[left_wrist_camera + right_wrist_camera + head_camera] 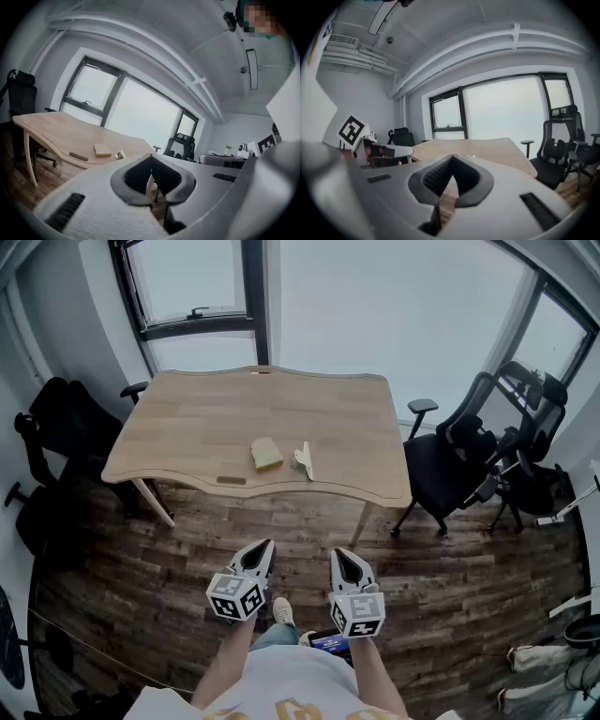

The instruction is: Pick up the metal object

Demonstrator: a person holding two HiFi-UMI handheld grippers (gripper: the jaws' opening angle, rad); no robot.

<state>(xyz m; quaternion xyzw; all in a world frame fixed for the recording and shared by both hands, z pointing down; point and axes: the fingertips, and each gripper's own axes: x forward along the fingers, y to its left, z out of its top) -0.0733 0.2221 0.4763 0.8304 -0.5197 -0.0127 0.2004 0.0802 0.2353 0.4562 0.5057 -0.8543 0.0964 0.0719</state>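
The metal object, a small silvery clip-like piece, lies near the front edge of the light wooden table, just right of a yellow sponge. In the left gripper view the metal object and the sponge sit far ahead on the table. Both grippers hang low over the floor, well short of the table, close to the person's body. My left gripper is shut and holds nothing. My right gripper is likewise shut and empty.
Black office chairs stand to the right and left of the table. A dark oval slot marks the table's front edge. Wooden floor separates me from the table; large windows are behind it.
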